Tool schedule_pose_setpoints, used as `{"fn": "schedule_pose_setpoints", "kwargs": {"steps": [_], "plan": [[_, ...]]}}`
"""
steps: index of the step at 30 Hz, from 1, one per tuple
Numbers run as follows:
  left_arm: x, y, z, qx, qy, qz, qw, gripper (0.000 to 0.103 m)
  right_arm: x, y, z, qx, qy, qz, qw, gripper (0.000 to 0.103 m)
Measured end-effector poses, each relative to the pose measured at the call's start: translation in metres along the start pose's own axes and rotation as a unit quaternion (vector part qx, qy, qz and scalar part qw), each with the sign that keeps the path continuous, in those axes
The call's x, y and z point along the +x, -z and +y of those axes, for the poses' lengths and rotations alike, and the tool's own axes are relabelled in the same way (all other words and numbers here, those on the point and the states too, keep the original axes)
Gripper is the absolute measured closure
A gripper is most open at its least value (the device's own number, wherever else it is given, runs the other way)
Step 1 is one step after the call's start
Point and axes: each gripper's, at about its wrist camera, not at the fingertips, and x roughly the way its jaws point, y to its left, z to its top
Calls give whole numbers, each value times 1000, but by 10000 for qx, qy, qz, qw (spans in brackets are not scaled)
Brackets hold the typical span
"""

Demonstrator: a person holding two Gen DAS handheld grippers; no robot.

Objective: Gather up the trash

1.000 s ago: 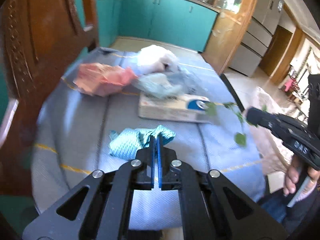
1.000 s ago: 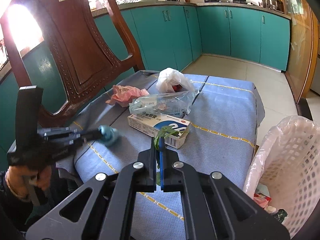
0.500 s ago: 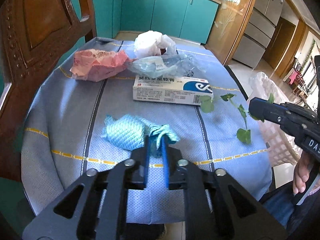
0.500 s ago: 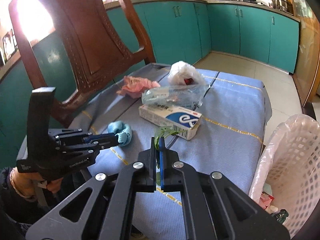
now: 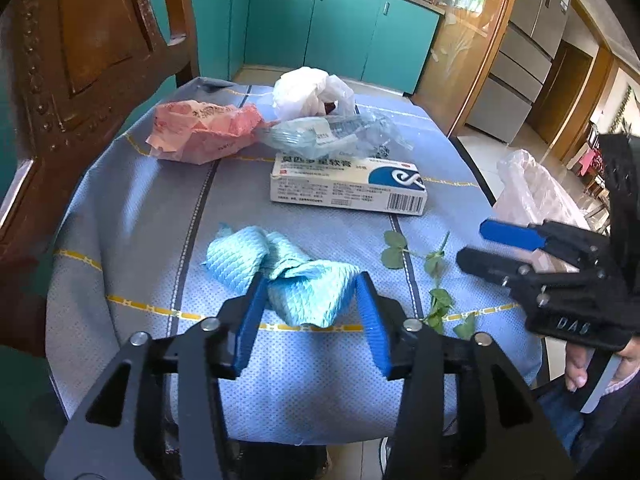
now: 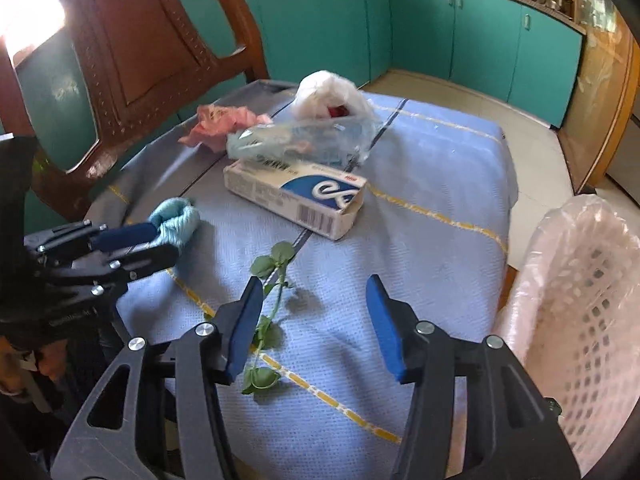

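Note:
A crumpled light-blue cloth [image 5: 280, 272] lies on the blue-covered table [image 5: 140, 220], one end between the pads of my left gripper [image 5: 312, 316]. Its jaws are opening and do not press on the cloth. A green leafy sprig [image 6: 268, 292] lies flat on the table under the left pad of my right gripper [image 6: 316, 320], whose jaws are also opening, nothing gripped. In the right wrist view the left gripper [image 6: 160, 244] sits at the cloth [image 6: 178, 220]. The left wrist view shows the right gripper [image 5: 476, 248] just right of the sprig [image 5: 436, 280].
A white medicine box [image 5: 348, 180], a clear plastic bag [image 5: 332, 136], a pink crumpled bag [image 5: 200, 132] and a white plastic bag [image 5: 308, 92] lie further back. A lined white basket [image 6: 580, 300] stands off the table's right edge. A wooden chair [image 6: 132, 40] backs the left side.
Both grippers went from shut to open. The left let go of the blue cloth; the right let go of the sprig, which now lies on the table. The right gripper sank slightly.

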Motion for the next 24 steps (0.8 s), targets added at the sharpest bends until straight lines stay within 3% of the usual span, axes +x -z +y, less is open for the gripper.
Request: {"fn": "schedule_pose_setpoints", "kwargs": {"steps": [8,10,12,14,24], "plan": [[-4,-1,15,-181,-29,-43,9998,51,23,-3,13,2,-73,-39,10000,52],[-6,0,17,-190,-45,-61,9998,49,28,-4,17,-90,-18,-18,10000,66],[-9,0,20,-218,-48,-88,9997,45,35,-3,21,-240,-15,90,9997,89],[-10,1,23,-257,-49,-121,9996,39,37,-3,25,-328,-37,118,9994,97],[-5,4,34,-306,-432,-59,9986,35,24,-1,18,-178,-43,-91,9998,97]]}}
